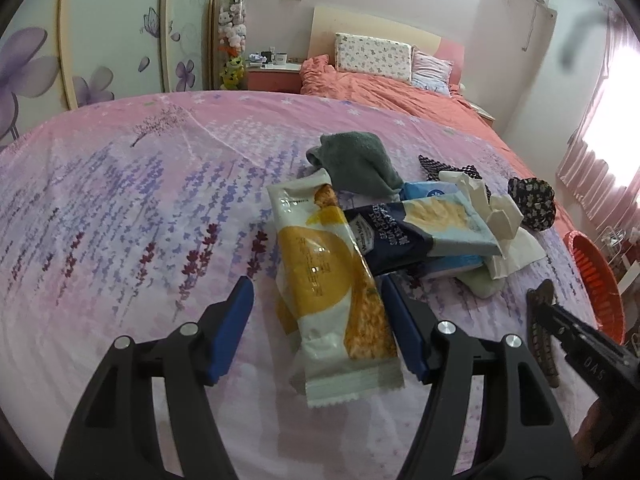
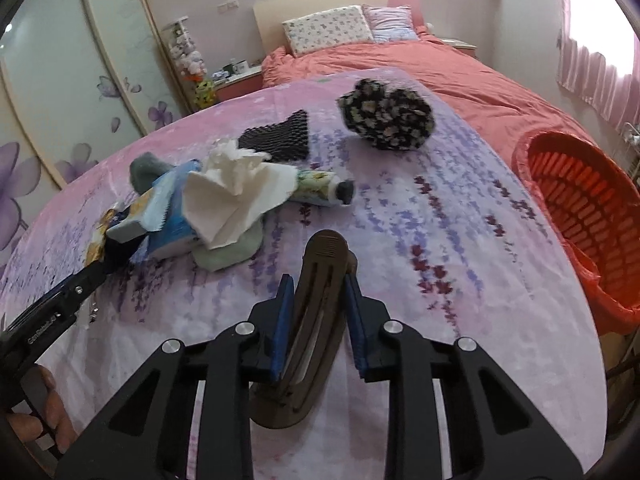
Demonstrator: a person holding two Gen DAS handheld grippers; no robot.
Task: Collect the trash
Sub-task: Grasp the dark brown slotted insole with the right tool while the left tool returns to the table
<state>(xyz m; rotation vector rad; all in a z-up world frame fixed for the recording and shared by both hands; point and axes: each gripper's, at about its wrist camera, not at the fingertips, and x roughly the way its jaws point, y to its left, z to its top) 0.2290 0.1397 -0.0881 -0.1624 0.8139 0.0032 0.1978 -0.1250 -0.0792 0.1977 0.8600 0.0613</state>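
In the left wrist view a yellow and white snack wrapper (image 1: 328,280) lies on the pink floral bedspread (image 1: 120,200). My left gripper (image 1: 318,292) stands open astride it, and a gap shows beside the left pad. Behind it lie a dark blue cracker wrapper (image 1: 400,236) and crumpled white tissue (image 1: 500,216). In the right wrist view my right gripper (image 2: 319,282) is shut on a brown hair clip (image 2: 316,264), both blue pads against its sides. The same clip (image 1: 540,328) shows at the right edge of the left wrist view.
A red slatted basket (image 2: 592,216) stands off the bed's right edge. On the spread lie a black floral cloth (image 2: 388,120), black mesh (image 2: 280,140), a small tube (image 2: 324,188), a blue pack (image 2: 172,232) and a grey sock (image 1: 356,164). A hand (image 2: 44,412) shows lower left.
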